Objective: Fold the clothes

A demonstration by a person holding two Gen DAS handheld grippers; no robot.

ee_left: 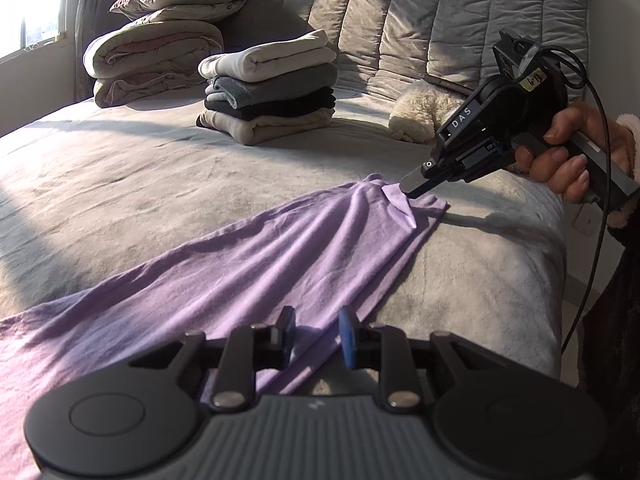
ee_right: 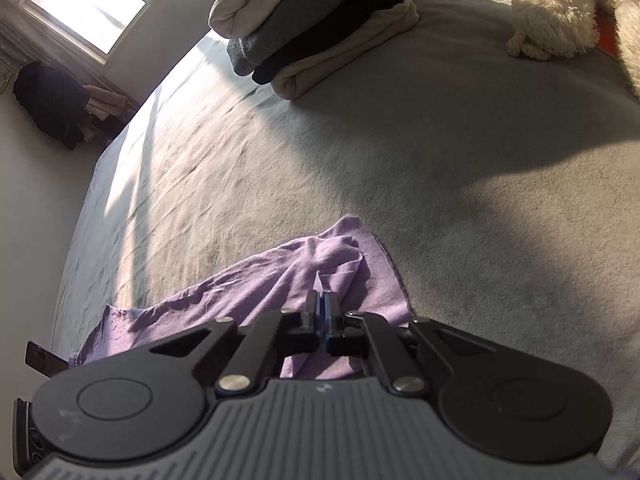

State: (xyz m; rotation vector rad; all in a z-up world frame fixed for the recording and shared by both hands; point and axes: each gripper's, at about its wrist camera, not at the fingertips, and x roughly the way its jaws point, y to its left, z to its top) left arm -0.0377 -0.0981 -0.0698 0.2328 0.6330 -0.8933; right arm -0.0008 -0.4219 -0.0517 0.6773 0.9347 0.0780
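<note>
The right gripper (ee_left: 412, 192) is angling down, its jaws pinching a raised fold of the lilac shirt (ee_left: 248, 256). The left gripper (ee_left: 316, 336) is hovering with jaws apart over the shirt's near edge. The shirt is lying wrinkled across the bed (ee_left: 120, 184). The right gripper's label is reading "DAS".

the lilac cloth (ee_left: 248, 256) is viewed from its near end by the left wrist camera, low and close, facing the stack (ee_left: 268, 88). the right wrist camera is held over its far corner. cloth and stack are shared.
</note>
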